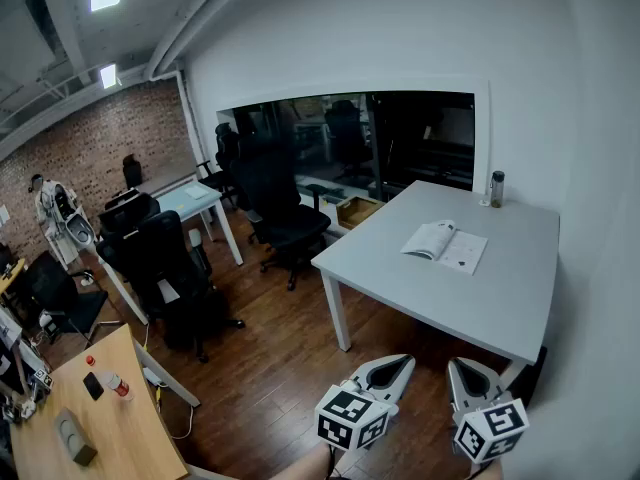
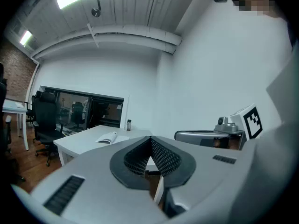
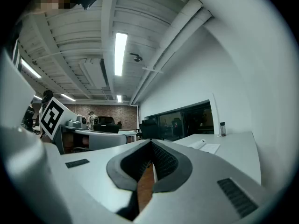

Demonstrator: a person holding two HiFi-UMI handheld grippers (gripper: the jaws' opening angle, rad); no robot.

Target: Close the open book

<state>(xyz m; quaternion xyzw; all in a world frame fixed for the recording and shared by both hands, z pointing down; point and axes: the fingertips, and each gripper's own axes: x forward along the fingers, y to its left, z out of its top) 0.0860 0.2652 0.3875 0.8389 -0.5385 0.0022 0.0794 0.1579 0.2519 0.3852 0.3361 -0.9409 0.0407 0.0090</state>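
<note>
- My left gripper [image 1: 402, 361] sits at the bottom centre of the head view. In the left gripper view its jaws are clenched tip to tip and hold nothing.
- My right gripper [image 1: 459, 364] is just to the right of it along the bottom edge. In the right gripper view its dark pads meet at the tips, and it is empty too.
- Both grippers hang over the wooden floor [image 1: 270, 368], short of the near edge of the white table [image 1: 480, 303].
- The open book [image 1: 444, 244] lies flat on that table, right of centre in the head view, with its pages spread. It is well apart from both grippers.
- A small dark bottle [image 1: 497, 188] stands upright at the table's far edge by the wall, above and right of the book.
- Black office chairs [image 1: 285, 213] stand left of the table, in front of the dark window.
</note>
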